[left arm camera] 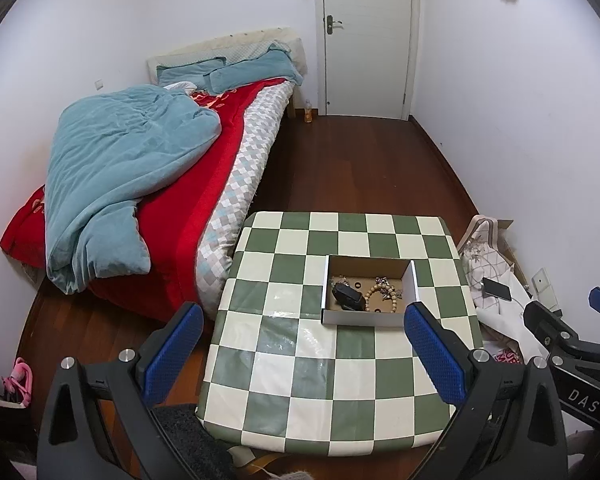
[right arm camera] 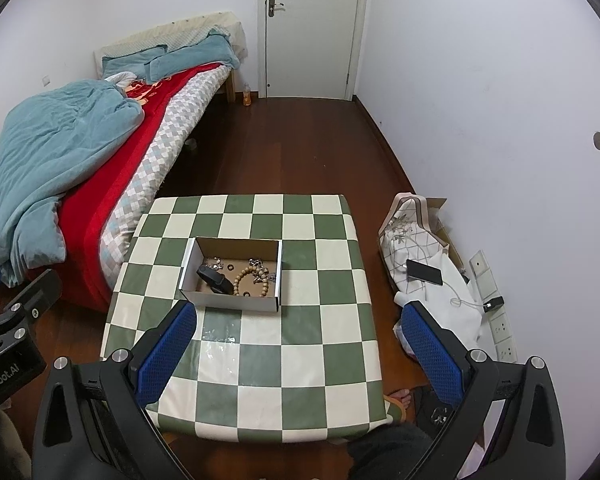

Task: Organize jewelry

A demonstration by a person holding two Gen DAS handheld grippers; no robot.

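Observation:
A shallow white cardboard box (left arm camera: 366,319) (right arm camera: 228,303) sits on the green-and-white checkered table (left arm camera: 312,364) (right arm camera: 284,360). Inside lie a wooden bead bracelet (left arm camera: 374,296) (right arm camera: 247,276), a black watch-like item (left arm camera: 348,295) (right arm camera: 214,279), small silvery pieces (left arm camera: 383,281) (right arm camera: 214,263) and dark rings. My left gripper (left arm camera: 302,354) is open and empty, held above the table's near part, short of the box. My right gripper (right arm camera: 298,350) is open and empty, above the table's near right. Each gripper shows at the edge of the other's view.
A bed (left arm camera: 148,184) (right arm camera: 72,168) with a teal duvet and red blanket stands left of the table. A fabric pile with a phone (left arm camera: 497,289) (right arm camera: 424,272) lies on the floor at the right by the wall. A closed door (left arm camera: 366,36) is at the back.

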